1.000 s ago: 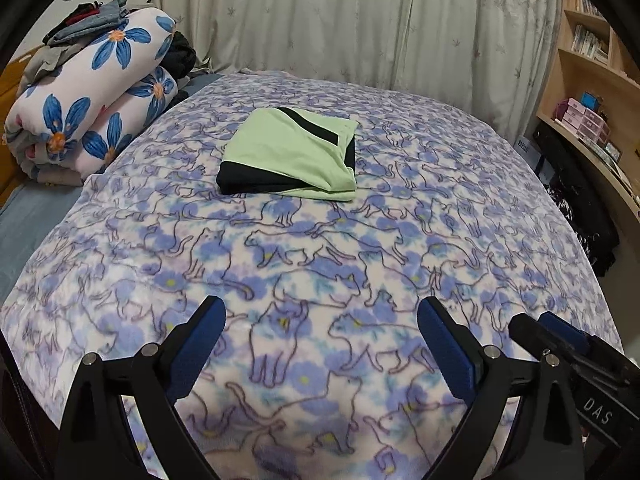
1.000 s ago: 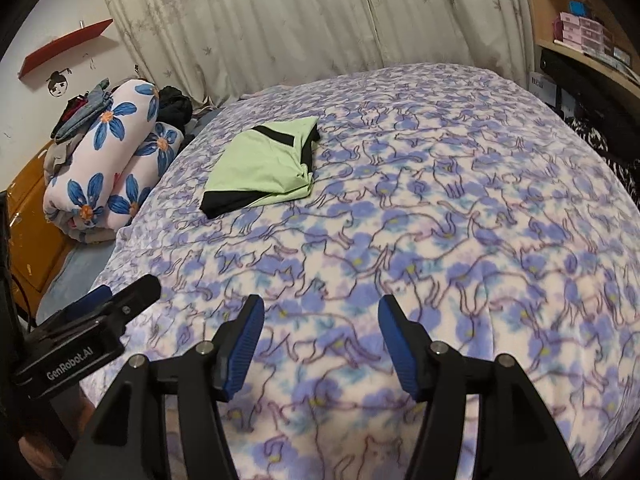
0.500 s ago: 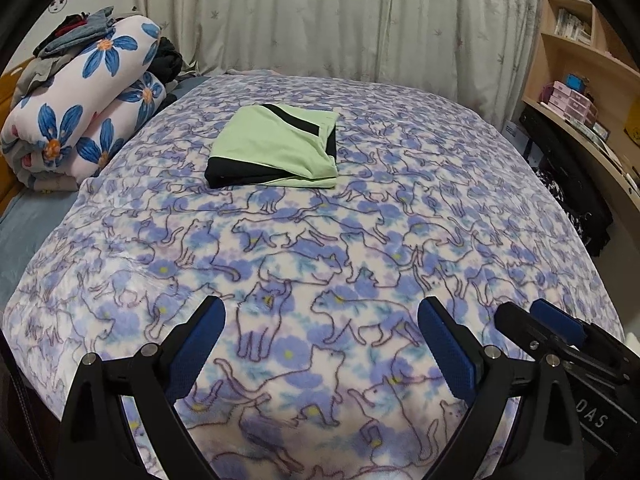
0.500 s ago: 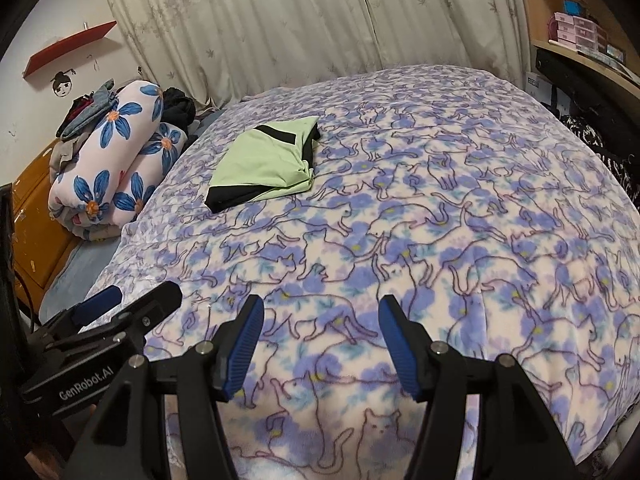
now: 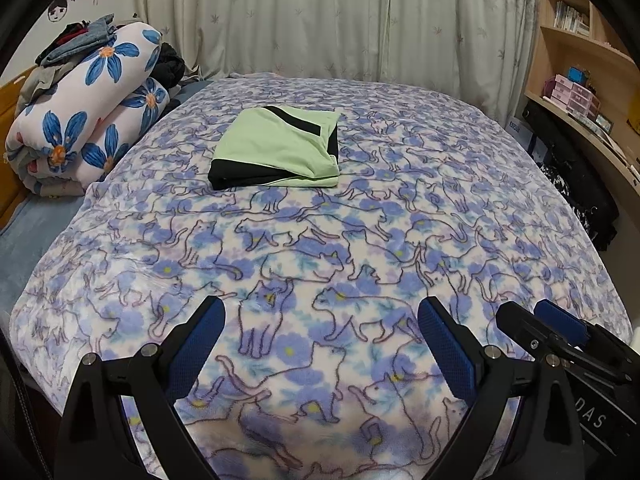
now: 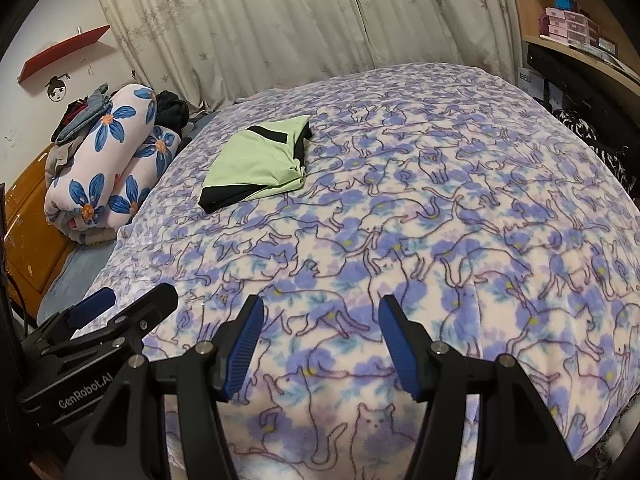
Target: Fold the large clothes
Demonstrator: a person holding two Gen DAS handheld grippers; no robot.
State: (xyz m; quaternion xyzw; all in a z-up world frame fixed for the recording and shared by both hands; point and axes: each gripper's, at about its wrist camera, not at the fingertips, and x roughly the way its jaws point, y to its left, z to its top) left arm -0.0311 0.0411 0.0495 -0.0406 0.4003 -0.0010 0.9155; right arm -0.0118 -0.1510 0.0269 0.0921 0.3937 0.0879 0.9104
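Observation:
A light green garment with black trim (image 5: 280,148) lies folded into a flat rectangle on the far half of the bed; the right wrist view has the same garment (image 6: 260,164) left of centre. My left gripper (image 5: 320,316) hangs open over the bed's near edge with nothing between its blue pads. My right gripper (image 6: 320,320) is also open and empty, well short of the garment. Each gripper shows in the other's view: the right gripper (image 5: 560,344) at lower right, the left gripper (image 6: 100,320) at lower left.
The bed wears a blue-and-white cat-print blanket (image 5: 400,220). A rolled flower-print quilt (image 5: 84,120) with clothes heaped on it sits at the left by an orange headboard (image 6: 28,232). Wooden shelves (image 5: 580,80) line the right wall. Curtains (image 5: 320,20) hang behind.
The left wrist view has shifted slightly, so the garment sits a little further left and more centred. Both grippers stay open and the garment has not moved.

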